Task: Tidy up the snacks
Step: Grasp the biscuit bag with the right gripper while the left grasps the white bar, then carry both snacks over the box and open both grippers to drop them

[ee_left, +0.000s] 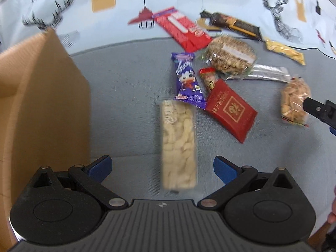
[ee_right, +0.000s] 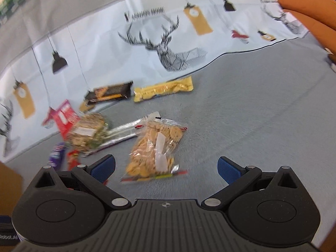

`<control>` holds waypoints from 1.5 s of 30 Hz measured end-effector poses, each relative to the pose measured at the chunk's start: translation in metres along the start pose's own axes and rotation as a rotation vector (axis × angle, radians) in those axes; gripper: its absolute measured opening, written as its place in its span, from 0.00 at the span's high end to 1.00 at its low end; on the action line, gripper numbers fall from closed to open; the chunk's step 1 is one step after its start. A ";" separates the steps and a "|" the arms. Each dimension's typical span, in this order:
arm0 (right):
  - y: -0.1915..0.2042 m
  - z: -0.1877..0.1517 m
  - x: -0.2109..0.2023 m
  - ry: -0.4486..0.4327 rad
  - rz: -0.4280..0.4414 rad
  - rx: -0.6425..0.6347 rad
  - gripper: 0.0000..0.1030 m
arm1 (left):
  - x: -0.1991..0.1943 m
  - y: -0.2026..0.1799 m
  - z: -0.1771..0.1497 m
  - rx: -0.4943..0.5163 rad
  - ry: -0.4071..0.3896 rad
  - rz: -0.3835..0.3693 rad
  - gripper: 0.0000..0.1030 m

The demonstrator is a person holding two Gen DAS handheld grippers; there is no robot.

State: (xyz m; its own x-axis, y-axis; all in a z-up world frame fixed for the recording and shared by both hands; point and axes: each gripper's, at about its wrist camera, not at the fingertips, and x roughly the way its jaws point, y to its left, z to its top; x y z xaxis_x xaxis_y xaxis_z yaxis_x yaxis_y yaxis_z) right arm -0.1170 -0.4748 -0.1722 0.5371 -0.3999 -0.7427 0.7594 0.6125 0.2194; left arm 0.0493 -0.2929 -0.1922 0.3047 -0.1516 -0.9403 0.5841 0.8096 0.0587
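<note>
Several snack packs lie on a grey cloth. In the left wrist view my left gripper is open, its blue pads either side of a long clear pack of pale crackers. Beyond lie a purple cartoon pack, a red packet, a round grain cake and a red box. A cardboard box stands at the left. In the right wrist view my right gripper is open just short of a clear bag of small biscuits, which also shows in the left wrist view.
A yellow bar, a black bar and a silver pack lie farther back. A pale cloth with deer prints covers the far side. An orange cushion sits at the far right.
</note>
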 end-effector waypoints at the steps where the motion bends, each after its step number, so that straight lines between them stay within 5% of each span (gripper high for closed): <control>1: 0.002 0.001 0.011 0.006 -0.008 -0.015 0.00 | 0.006 -0.001 0.001 -0.001 0.003 0.004 0.00; 5: 0.009 0.006 0.043 0.018 -0.032 -0.048 0.00 | 0.032 -0.009 0.003 0.049 0.034 0.044 0.00; 9: 0.015 0.005 0.069 0.069 -0.059 -0.092 0.00 | 0.041 0.003 0.001 -0.020 0.021 -0.016 0.00; 16: 0.022 0.002 0.072 0.043 -0.102 -0.166 0.01 | 0.040 0.006 0.003 -0.012 0.034 -0.002 0.00; 18: 0.022 0.002 0.068 0.046 -0.101 -0.171 0.10 | 0.033 0.007 0.004 -0.033 0.035 0.010 0.21; 19: 0.022 0.001 0.064 0.036 -0.092 -0.173 0.23 | 0.029 0.009 0.004 -0.045 0.028 -0.004 0.31; 20: 0.022 -0.002 0.059 0.019 -0.089 -0.178 0.30 | 0.024 0.010 0.005 -0.050 0.023 -0.015 0.57; 21: 0.023 -0.003 0.054 0.009 -0.083 -0.189 0.38 | 0.020 0.011 0.005 -0.051 0.024 -0.011 0.61; 24: 0.027 -0.006 0.044 -0.001 -0.070 -0.227 0.45 | 0.005 0.017 0.002 -0.065 0.001 -0.033 0.61; 32: 0.038 -0.007 -0.021 -0.075 0.010 -0.197 0.45 | -0.069 0.033 -0.013 -0.098 -0.076 -0.115 0.62; 45: 0.098 -0.053 -0.164 -0.133 0.215 -0.136 0.45 | -0.188 0.109 -0.087 -0.146 -0.109 -0.105 0.60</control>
State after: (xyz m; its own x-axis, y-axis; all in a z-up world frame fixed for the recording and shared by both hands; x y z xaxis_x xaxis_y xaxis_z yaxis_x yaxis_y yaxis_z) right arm -0.1504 -0.3129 -0.0625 0.7305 -0.3313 -0.5971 0.5717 0.7750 0.2695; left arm -0.0095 -0.1270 -0.0377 0.3325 -0.2935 -0.8963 0.5038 0.8587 -0.0943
